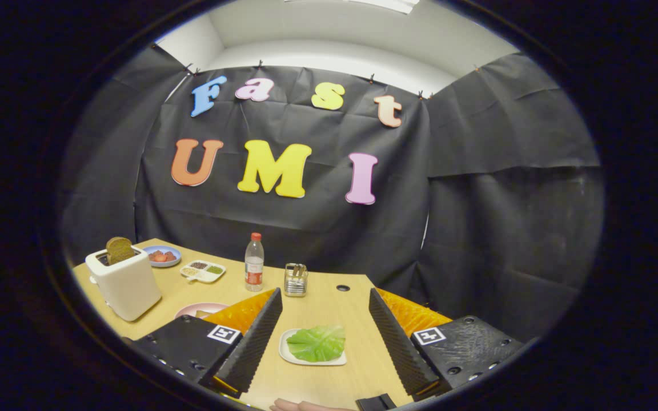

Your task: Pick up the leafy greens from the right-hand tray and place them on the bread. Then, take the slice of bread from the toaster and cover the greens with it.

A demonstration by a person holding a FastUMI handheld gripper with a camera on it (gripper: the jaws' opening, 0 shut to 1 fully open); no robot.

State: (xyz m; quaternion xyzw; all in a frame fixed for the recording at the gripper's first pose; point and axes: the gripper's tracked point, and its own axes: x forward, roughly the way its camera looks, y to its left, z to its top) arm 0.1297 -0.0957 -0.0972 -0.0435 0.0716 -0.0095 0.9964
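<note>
**Green leaf between your spread fingers**

Your gripper (pixel 324 325) is wide apart, holding nothing. The leafy greens (pixel 316 343) lie on a white tray (pixel 284 348) between the fingers. Farther left, a pink plate (pixel 192 310), then the toaster (pixel 125 281) with bread (pixel 119 250) standing up from it. A bottle (pixel 254 262) stands beyond.

The scene is viewed from above the table's (pixel 329 302) near edge, looking forward and slightly down along the spread fingers (pixel 249 342) toward the far wall.
</note>
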